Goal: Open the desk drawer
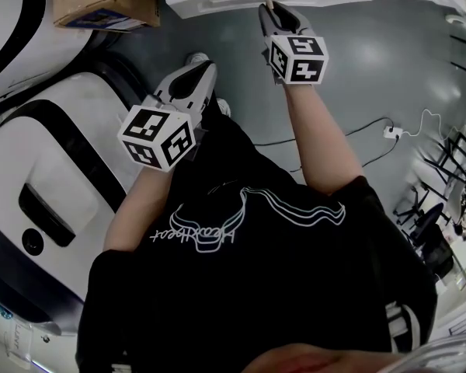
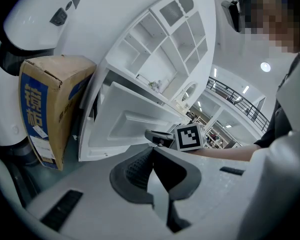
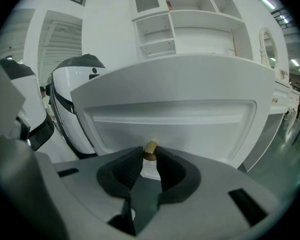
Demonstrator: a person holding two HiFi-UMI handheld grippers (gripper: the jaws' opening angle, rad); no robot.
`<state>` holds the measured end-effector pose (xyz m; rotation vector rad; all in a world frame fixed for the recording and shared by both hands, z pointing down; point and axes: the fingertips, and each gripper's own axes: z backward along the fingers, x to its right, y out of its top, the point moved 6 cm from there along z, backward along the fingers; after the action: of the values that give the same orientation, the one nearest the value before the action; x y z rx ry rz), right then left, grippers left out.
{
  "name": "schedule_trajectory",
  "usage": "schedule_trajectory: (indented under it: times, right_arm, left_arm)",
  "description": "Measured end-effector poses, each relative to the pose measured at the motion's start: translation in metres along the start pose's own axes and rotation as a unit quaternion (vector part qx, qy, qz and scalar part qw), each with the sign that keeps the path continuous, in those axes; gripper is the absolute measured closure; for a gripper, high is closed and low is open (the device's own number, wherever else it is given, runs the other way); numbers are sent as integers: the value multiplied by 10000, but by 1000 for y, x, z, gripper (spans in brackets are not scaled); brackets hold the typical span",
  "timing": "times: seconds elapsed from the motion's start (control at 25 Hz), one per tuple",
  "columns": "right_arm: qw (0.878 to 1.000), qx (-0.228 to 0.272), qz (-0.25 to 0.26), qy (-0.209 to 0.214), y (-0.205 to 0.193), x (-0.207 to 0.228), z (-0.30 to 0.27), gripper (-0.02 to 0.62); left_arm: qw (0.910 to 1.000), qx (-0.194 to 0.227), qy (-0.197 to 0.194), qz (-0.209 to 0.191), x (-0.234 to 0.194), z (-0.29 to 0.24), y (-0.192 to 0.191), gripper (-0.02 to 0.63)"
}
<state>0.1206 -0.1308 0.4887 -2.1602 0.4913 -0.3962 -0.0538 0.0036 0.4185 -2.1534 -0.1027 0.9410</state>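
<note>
The white desk drawer (image 3: 200, 115) has a small brass knob (image 3: 150, 151) in the middle of its front. My right gripper (image 3: 149, 156) is shut on that knob, one pad on each side. The head view shows this gripper (image 1: 271, 8) touching the drawer front (image 1: 225, 3) at the top edge. From the left gripper view the drawer (image 2: 132, 121) stands pulled out from the desk, with the right gripper (image 2: 157, 137) at its front. My left gripper (image 2: 152, 153) is shut with nothing in it, and hangs over the floor in front of the person's body (image 1: 208, 70).
A cardboard box (image 1: 105, 2) stands on the floor left of the desk. A large white and black rounded machine (image 1: 54, 177) fills the left side. Open white shelves (image 3: 190, 24) rise above the desk. A cable with a plug (image 1: 392, 130) lies on the grey floor at right.
</note>
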Motion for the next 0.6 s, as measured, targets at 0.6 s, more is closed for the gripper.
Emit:
schedule_trajectory:
  times: [0.6]
  right_arm:
    - [9999, -161, -14, -28, -19, -9, 24, 505]
  left_arm:
    - [9999, 36, -76, -86, 13, 18, -9, 603]
